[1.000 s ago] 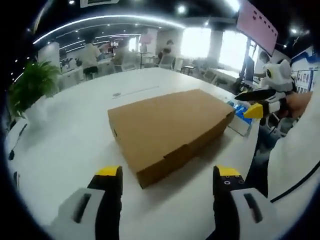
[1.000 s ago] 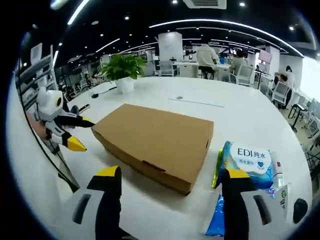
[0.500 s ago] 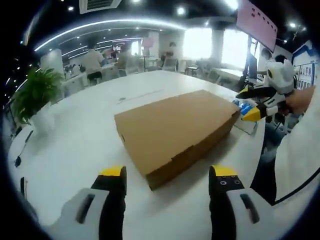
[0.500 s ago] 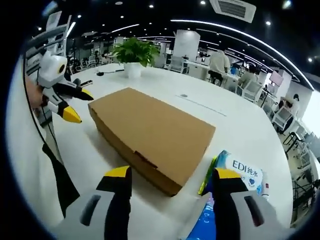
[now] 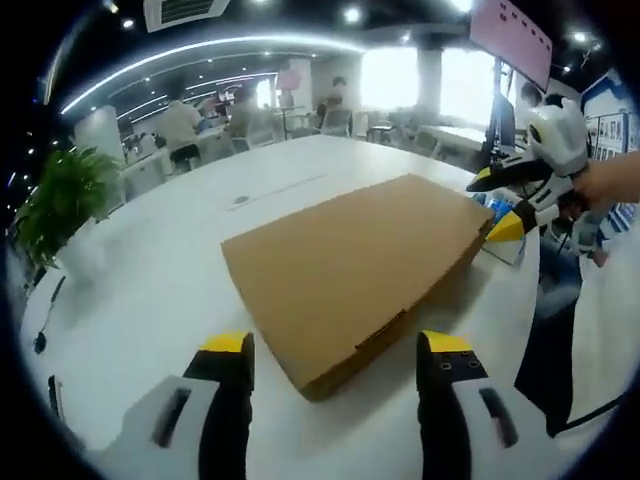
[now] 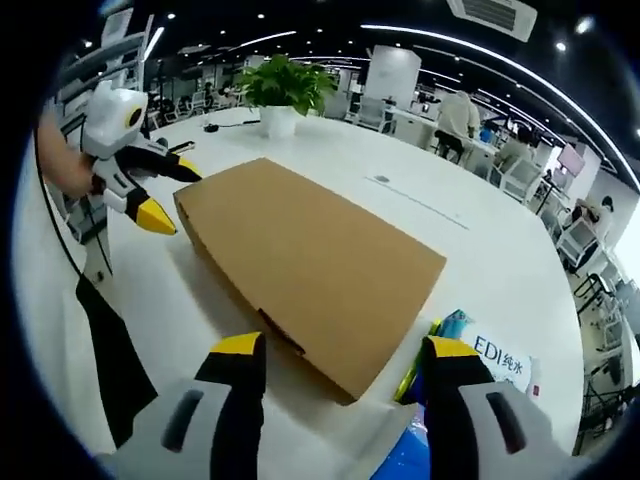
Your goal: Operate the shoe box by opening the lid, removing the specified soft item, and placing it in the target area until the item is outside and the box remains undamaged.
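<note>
1. One brown cardboard shoe box (image 5: 350, 270) lies flat on the white table (image 5: 150, 280), lid down and closed; a small tab slot shows on its near long edge in the left gripper view.
2. Left gripper (image 5: 338, 352): jaws spread wide, nothing between them, yellow tips just short of the box's near corner. No contact with the box seen.
3. Right gripper (image 6: 338, 352): jaws likewise apart and empty, tips straddling the near corner of the box (image 6: 305, 265), above the table (image 6: 480, 240).
4. In the left gripper view the right gripper (image 5: 500, 205) enters from the right, held by a hand (image 5: 610, 185), its yellow tips near the box's far end.
5. In the right gripper view the left gripper (image 6: 165, 195) enters from the left, tips just beside the box's far left corner.
6. A blue-and-white wet-wipe pack (image 6: 495, 355) lies beside the box on its right side; contact with the box cannot be told.
7. A potted green plant (image 6: 285, 90) stands on the table well beyond the box.
8. Seated people and desks show in the background.
</note>
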`<action>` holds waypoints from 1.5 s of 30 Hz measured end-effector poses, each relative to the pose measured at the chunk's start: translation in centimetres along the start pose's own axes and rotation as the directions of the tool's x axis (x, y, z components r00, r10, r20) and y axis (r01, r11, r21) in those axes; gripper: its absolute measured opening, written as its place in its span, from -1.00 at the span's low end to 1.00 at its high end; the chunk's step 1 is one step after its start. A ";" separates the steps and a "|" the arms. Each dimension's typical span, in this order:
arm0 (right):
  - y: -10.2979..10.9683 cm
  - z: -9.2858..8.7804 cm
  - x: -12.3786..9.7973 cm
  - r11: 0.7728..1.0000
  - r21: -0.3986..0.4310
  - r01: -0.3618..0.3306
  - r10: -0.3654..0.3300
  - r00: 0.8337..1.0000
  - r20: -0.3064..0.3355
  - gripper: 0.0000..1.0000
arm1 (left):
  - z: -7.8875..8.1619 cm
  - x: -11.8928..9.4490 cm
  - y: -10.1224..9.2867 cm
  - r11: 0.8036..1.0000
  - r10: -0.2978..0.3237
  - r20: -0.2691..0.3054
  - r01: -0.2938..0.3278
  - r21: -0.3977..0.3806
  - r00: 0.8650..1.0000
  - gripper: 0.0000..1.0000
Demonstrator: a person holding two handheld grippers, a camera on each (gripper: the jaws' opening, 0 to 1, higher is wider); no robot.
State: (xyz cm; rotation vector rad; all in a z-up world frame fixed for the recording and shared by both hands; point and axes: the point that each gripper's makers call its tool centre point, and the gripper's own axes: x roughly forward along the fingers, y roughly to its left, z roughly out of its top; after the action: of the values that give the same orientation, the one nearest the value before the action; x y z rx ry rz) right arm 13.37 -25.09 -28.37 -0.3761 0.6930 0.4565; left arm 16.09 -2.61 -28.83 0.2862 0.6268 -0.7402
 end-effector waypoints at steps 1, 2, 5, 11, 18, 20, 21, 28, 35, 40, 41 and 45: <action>0.0 0.0 0.0 1.000 0.002 -0.001 0.001 1.000 0.001 0.28 | -0.1 0.0 0.3 1.000 0.013 -0.010 -0.013 0.011 1.000 0.30; 0.0 0.1 0.0 1.000 0.009 -0.003 0.003 1.000 0.004 0.29 | -0.1 0.0 0.3 1.000 0.012 -0.008 -0.012 0.010 1.000 0.28; 0.1 0.1 0.3 0.999 0.032 -0.016 0.016 1.000 -0.003 0.36 | -0.4 0.2 0.3 1.000 0.003 -0.026 -0.002 0.006 1.000 0.26; 0.7 0.1 0.8 0.997 0.037 -0.062 0.062 0.998 -0.004 0.37 | -0.9 0.5 -0.6 1.000 -0.016 -0.042 0.016 0.005 0.999 0.29; 0.7 0.2 1.1 0.997 0.058 -0.054 0.055 0.998 -0.009 0.31 | -2.0 0.6 0.3 0.997 0.000 -0.098 -0.007 -0.073 0.995 0.00; 0.8 -0.1 1.3 0.996 0.072 -0.054 0.056 0.998 -0.029 0.30 | -2.6 0.7 0.4 0.999 0.002 -0.121 -0.009 -0.052 0.993 -0.10; 0.9 -0.2 1.3 0.996 0.069 -0.050 0.052 0.998 -0.028 0.30 | -2.4 0.6 0.4 1.000 0.012 -0.112 -0.015 -0.028 0.994 -0.10; 0.8 -0.3 1.3 0.997 0.067 -0.047 0.049 0.999 -0.021 0.30 | -2.5 0.8 0.1 0.998 0.039 -0.110 -0.044 -0.039 0.993 -0.07; 0.9 -0.2 0.8 0.987 0.136 -0.087 0.092 0.995 -0.026 0.28 | -2.5 0.9 0.0 0.997 0.042 -0.132 -0.050 -0.059 0.990 -0.03; 0.9 -0.3 0.5 0.986 0.136 -0.095 0.098 0.995 -0.020 0.27 | -2.6 0.9 -0.1 0.997 0.036 -0.141 -0.045 -0.065 0.989 -0.04; 1.0 -0.4 0.5 0.986 0.134 -0.095 0.097 0.995 -0.014 0.27 | -2.6 0.9 -0.1 0.997 0.035 -0.141 -0.045 -0.067 0.989 -0.04; 1.1 -0.7 0.3 0.984 0.147 -0.098 0.100 0.995 -0.005 0.25 | -2.9 0.4 -0.5 0.996 0.031 -0.141 -0.043 -0.082 0.990 -0.05</action>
State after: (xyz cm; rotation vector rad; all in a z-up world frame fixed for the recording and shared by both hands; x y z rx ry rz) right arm 12.66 -24.42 -29.24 -0.2066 0.7549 0.4939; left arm 14.73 -1.90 -31.40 0.2720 0.7818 -0.6598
